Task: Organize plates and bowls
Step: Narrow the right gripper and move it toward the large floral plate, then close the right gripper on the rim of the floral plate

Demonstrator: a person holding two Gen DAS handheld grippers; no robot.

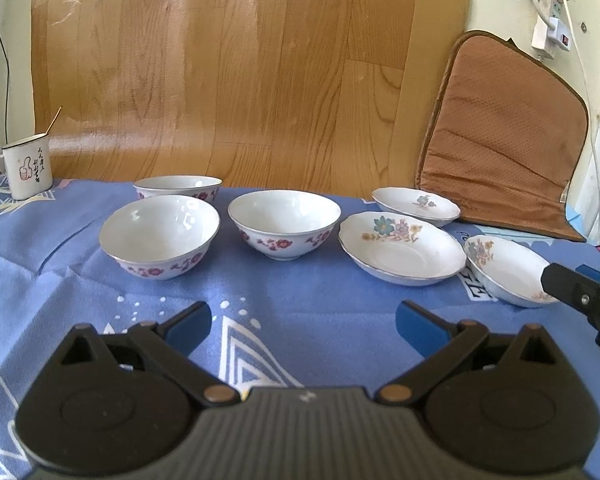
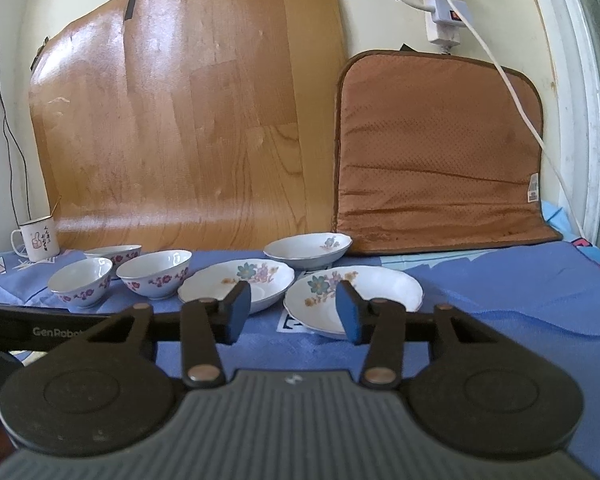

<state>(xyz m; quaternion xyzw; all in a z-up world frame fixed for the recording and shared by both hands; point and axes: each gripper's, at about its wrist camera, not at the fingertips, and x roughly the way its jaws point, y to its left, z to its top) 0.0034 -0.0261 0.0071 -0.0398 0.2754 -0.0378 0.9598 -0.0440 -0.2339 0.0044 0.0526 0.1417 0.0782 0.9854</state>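
Your left tongs [image 1: 304, 322] hang spread wide above the blue tabletop [image 1: 300, 288], gripping nothing; your right tongs [image 2: 293, 312] are parted too, just before the nearest plate [image 2: 354, 300]. Beyond, three flowered bowls [image 1: 284, 224] sit left, three plates [image 1: 402, 248] right, apart. Farthest back, a mug [image 1: 24, 172] and brown cushion [image 1: 504, 140].

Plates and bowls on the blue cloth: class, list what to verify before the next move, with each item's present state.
1. Left gripper open, holding nothing: ok.
2. Right gripper open, holding nothing: ok.
3. Three bowls upright, none stacked, including the nearest bowl: ok.
4. Three plates lie flat and apart, including the nearest plate: ok.
5. Right gripper lined up with the nearest plate: ok.
6. Fingers low enough to reach its rim: cannot tell.
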